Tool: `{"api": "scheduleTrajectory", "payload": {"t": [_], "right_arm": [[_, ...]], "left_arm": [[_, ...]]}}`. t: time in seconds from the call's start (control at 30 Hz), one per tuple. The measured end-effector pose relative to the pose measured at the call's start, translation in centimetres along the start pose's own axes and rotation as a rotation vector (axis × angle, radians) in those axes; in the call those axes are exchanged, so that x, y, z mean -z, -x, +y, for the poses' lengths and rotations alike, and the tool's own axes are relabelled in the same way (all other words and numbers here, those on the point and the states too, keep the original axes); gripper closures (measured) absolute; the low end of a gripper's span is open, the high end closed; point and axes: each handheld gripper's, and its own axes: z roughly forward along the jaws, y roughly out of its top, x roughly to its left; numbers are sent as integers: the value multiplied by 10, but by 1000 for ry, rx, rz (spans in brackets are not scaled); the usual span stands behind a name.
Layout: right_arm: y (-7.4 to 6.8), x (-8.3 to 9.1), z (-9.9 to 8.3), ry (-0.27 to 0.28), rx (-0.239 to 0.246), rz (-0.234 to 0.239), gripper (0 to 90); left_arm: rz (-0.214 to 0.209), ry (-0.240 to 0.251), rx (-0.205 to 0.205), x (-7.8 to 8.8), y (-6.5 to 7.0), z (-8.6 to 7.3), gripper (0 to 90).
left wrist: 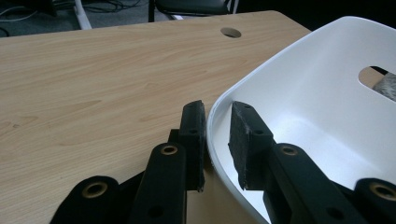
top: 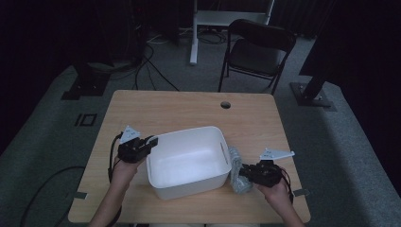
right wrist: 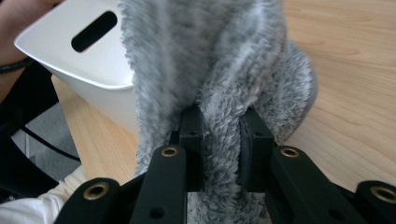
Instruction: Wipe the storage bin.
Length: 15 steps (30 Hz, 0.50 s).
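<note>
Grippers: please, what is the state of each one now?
Left gripper: shut on the white bin rim.
Right gripper: shut on the grey fluffy cloth.

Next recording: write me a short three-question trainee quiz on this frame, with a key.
1. True or false: the left gripper has its jaws astride the rim of the white bin.
2. What is the right gripper shut on? A) grey fluffy cloth B) a cable C) the bin's handle slot
3. On which side of the bin does the grey fluffy cloth lie in the high view?

Key: 1 true, one jaw outside the wall, one inside. 2 A, the cloth is pinched between the jaws. 3 On the right side, on the wooden table, outside the bin.
</note>
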Motion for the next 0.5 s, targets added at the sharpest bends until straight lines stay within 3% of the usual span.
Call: {"api": "scheduleTrajectory", "payload": {"t": [0.23, 0.5], "right_arm": [[2, -14, 5, -40, 27, -21, 756], [16, -35, -3, -108, 0, -32, 766]], "left_arm": [[11, -3, -4, -1, 2, 0, 753], [17, -5, -4, -1, 2, 1, 753]]}}
